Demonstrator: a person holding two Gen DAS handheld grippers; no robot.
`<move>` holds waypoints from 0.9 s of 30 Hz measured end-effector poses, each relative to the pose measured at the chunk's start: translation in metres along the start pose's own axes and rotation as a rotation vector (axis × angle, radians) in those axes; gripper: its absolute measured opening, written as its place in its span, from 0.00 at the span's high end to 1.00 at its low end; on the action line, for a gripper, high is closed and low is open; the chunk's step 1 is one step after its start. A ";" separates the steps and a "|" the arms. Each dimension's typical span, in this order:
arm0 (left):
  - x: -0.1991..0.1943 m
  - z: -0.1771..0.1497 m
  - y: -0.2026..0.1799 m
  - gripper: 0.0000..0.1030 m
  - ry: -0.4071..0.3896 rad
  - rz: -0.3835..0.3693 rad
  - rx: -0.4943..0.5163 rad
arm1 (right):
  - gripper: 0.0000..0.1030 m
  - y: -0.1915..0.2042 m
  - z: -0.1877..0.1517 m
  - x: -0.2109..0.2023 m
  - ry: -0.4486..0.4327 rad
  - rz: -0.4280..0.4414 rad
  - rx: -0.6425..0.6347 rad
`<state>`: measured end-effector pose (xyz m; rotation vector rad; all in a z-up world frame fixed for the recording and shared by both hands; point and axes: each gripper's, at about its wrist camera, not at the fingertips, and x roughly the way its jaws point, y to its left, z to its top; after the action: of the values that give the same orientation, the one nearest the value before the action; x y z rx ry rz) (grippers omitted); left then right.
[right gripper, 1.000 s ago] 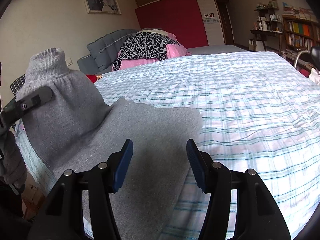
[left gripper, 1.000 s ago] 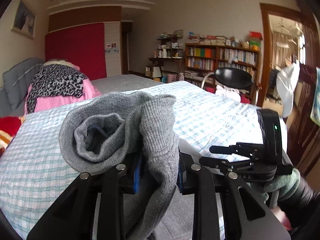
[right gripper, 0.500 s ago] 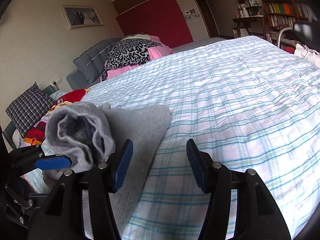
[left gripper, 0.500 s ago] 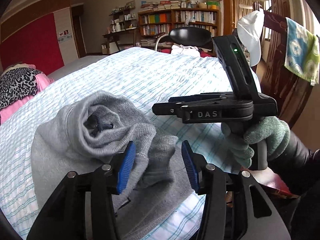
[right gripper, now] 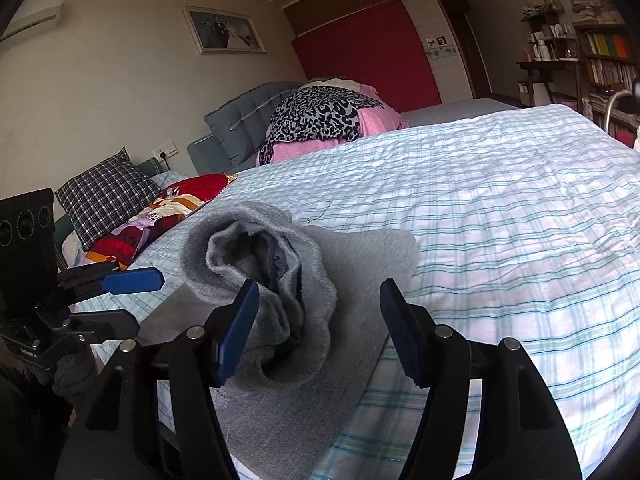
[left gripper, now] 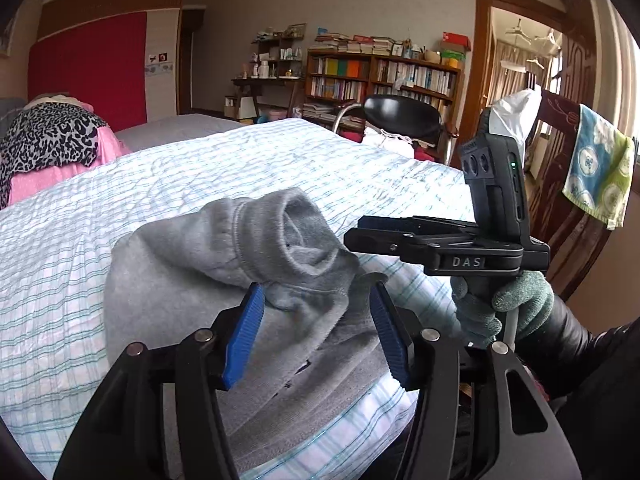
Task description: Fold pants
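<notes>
The grey pants (left gripper: 224, 280) lie bunched on the striped bed (left gripper: 120, 208). The left gripper (left gripper: 316, 332) has just been opening, the right gripper (right gripper: 320, 328) too; both jaws stand spread and pinch nothing.

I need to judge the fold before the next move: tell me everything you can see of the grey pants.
The grey pants are soft knit fleece, lying near the edge of the checked bed sheet. A flat folded layer lies underneath; on top sits a bunched, ribbed cuff, gaping open. The left gripper has just been opening and straddles the bunch without pinching it. The right gripper is also open over the fabric.
</notes>
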<state>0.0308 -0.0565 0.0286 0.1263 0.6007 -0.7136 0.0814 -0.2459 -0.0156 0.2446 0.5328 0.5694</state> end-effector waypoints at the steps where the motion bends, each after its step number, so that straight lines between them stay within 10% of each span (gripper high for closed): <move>1: -0.005 -0.004 0.004 0.46 -0.001 0.008 -0.010 | 0.37 0.004 0.001 -0.001 -0.003 -0.001 -0.008; 22: 0.026 -0.048 0.005 0.46 0.110 0.037 0.010 | 0.38 0.015 0.046 0.077 0.147 0.007 -0.093; 27: 0.033 -0.050 0.002 0.60 0.128 0.048 0.023 | 0.81 0.009 0.051 0.086 0.156 0.035 -0.038</move>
<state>0.0280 -0.0587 -0.0309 0.2082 0.7100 -0.6696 0.1666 -0.1936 -0.0051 0.1744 0.6687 0.6349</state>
